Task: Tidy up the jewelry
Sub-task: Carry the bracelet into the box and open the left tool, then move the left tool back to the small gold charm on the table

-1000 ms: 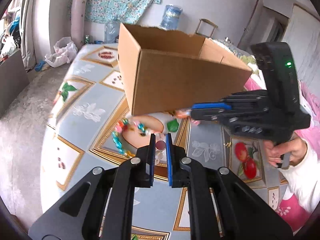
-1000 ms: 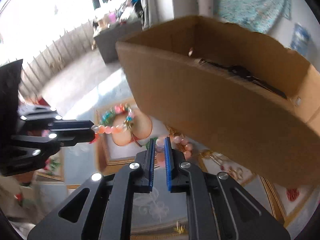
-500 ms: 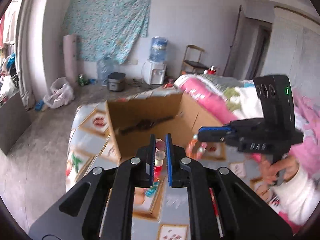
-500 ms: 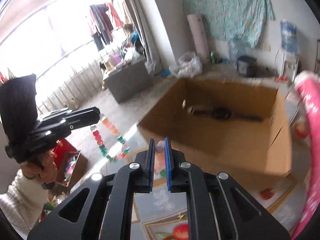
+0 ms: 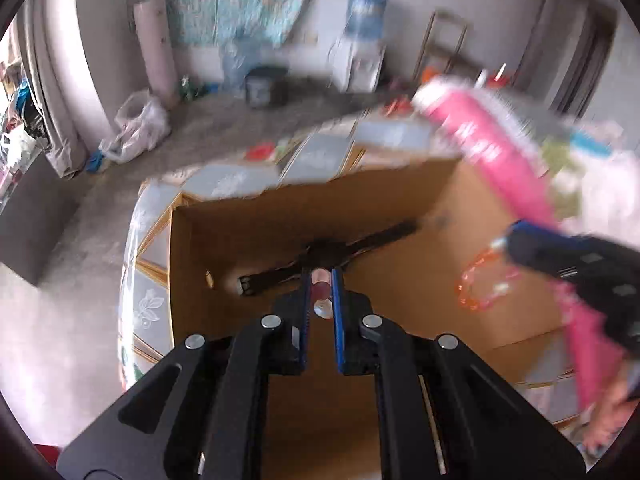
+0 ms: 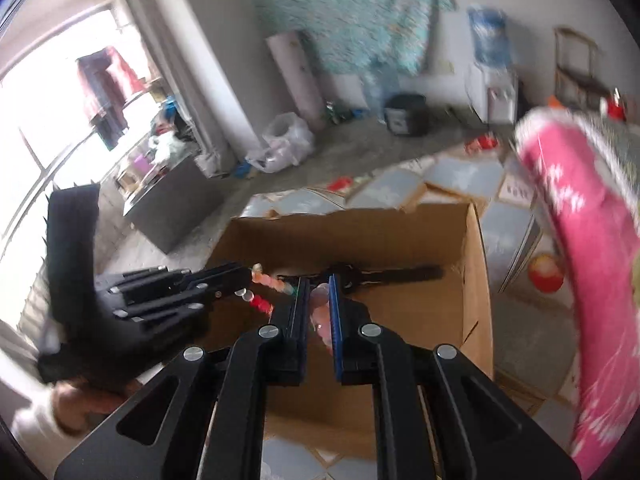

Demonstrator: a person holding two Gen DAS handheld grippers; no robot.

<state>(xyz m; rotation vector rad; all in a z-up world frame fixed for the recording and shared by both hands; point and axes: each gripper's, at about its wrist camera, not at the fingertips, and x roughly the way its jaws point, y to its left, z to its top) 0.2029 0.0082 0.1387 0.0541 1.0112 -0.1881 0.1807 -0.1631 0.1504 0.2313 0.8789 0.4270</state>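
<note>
Bracelets [image 5: 482,280] dangle over cardboard box [image 5: 400,200] holding a black watch [image 5: 320,258].

A second ago both my claws were low beside the cardboard box [image 5: 400,280], beads still near the counter. Now my left claw [image 5: 321,284] and right claw [image 6: 318,300] are above its open top, the multicoloured bead string [image 6: 266,280] and orange bracelet [image 5: 482,284] lifted over its inside.

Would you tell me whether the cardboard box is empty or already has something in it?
Not empty. The open cardboard box already holds a dark strap-like item lying flat on its floor; what exactly it is, I cannot tell.
</note>
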